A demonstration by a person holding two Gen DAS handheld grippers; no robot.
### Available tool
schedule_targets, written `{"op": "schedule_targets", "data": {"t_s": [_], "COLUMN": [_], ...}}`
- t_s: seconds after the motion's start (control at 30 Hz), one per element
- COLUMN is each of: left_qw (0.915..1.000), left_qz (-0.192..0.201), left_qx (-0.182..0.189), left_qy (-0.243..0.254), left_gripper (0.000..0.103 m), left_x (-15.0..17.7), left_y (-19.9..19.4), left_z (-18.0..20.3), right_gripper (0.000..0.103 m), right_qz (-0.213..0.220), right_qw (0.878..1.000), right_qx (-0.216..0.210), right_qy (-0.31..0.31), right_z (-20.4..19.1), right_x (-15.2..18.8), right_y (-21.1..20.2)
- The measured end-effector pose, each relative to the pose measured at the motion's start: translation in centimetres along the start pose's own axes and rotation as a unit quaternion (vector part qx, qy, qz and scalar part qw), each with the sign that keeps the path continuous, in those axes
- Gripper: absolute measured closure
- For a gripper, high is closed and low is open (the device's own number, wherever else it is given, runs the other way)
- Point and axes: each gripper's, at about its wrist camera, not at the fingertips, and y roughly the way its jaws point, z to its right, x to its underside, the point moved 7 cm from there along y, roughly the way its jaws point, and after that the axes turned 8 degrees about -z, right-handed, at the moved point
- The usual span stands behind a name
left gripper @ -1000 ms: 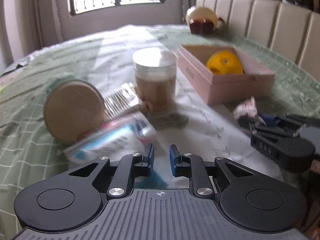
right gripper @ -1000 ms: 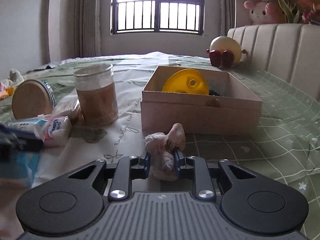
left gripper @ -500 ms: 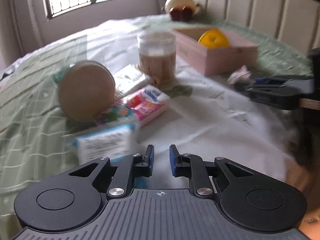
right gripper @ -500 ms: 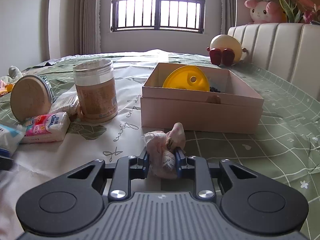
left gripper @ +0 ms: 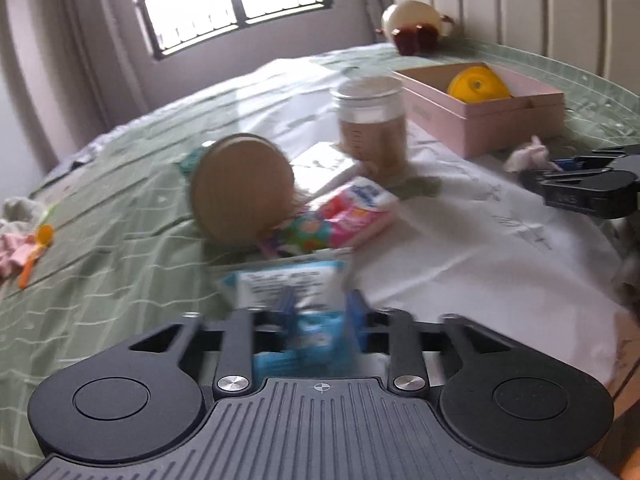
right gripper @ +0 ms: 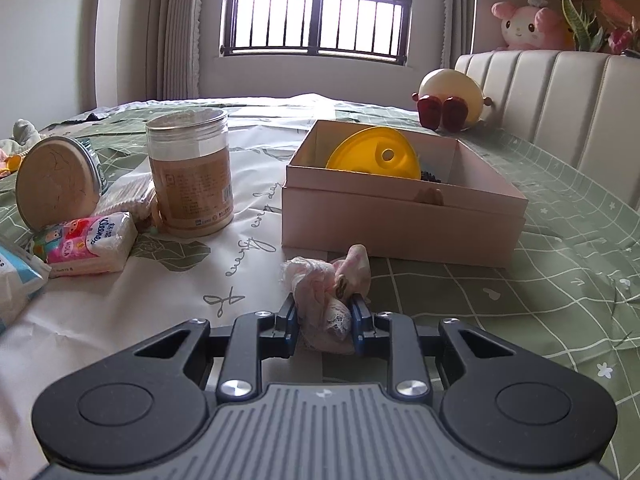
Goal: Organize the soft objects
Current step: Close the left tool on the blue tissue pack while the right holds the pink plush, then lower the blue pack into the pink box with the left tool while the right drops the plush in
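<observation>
While gripped, pink cloth bundle (right gripper: 326, 300), crumpled, lace-edged.

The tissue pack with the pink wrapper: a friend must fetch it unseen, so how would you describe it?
Find the pink box on the bed, then the tall clear jar to its left. The tissue pack lies flat in front of the jar; unlike the blue-and-white pack beside it, its wrapper is pink with cartoons.

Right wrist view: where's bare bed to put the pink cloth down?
Bare white sheet lies left of the right gripper, bordered by the tissue pack, jar and pink box. Green checked cover right of the box is bare too. Crowded: the jar, tin and packs at far left.
</observation>
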Motion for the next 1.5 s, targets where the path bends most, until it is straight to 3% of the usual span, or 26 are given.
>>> {"op": "schedule_targets", "data": {"t_s": [0.03,0.23,0.33,0.47,0.6,0.7,0.8,0.87,0.93,1.07,1.2,1.37,1.5], "left_qw": [1.0,0.9993,0.9992,0.9995,0.9988,0.9976,0.9967,0.996,0.9946,0.99,0.9766,0.9629,0.9455], "left_qz": [-0.001,0.006,0.018,0.023,-0.027,-0.034,-0.022,-0.014,-0.019,-0.01,0.03,0.104,0.079], "left_qx": [0.007,0.035,0.033,-0.022,-0.004,0.004,0.022,0.048,0.076,0.139,0.213,0.248,0.316], "left_qy": [0.005,0.013,0.009,0.001,-0.041,-0.06,-0.075,-0.073,-0.068,-0.023,-0.003,0.018,-0.001], "left_gripper": [0.049,0.031,0.034,0.036,0.033,0.034,0.036,0.044,0.045,0.047,0.047,0.047,0.046], "left_x": [-0.1,0.3,0.1,0.3,1.1,0.8,0.4,0.5,0.7,0.3,-4.9,-17.8,-26.9], "left_y": [0.1,0.4,-0.5,-1.7,0.4,1.5,1.8,1.4,0.9,-0.4,-2.2,-2.7,2.8], "left_z": [0.3,1.0,0.6,-1.7,-3.5,-3.6,-3.5,-3.0,-1.9,1.0,4.1,6.1,7.9], "right_gripper": [0.079,0.077,0.077,0.077,0.077,0.077,0.079,0.079,0.079,0.079,0.08,0.08,0.08], "right_qz": [0.0,-0.002,-0.003,-0.005,-0.007,-0.011,-0.013,-0.019,-0.027,-0.039,0.01,0.096,0.077], "right_qw": [1.0,1.0,1.0,1.0,1.0,1.0,0.999,0.999,0.998,0.997,0.999,0.994,0.997], "right_qx": [0.0,-0.003,-0.003,-0.005,-0.007,-0.011,-0.012,-0.028,-0.039,-0.041,-0.026,0.003,-0.019], "right_qy": [0.0,0.0,-0.001,-0.002,-0.002,-0.009,-0.027,-0.038,-0.05,-0.046,-0.038,-0.051,-0.014], "right_z": [0.0,0.1,0.1,0.1,0.2,0.1,0.2,0.5,1.2,4.0,7.3,10.5,12.8], "right_x": [0.0,0.1,0.0,0.0,0.0,-0.2,-0.1,0.2,0.6,1.0,-2.3,-10.0,-15.5], "right_y": [0.0,0.1,0.1,0.2,0.2,0.0,-1.4,-2.9,-4.5,-7.0,-9.6,-10.1,-5.0]}}
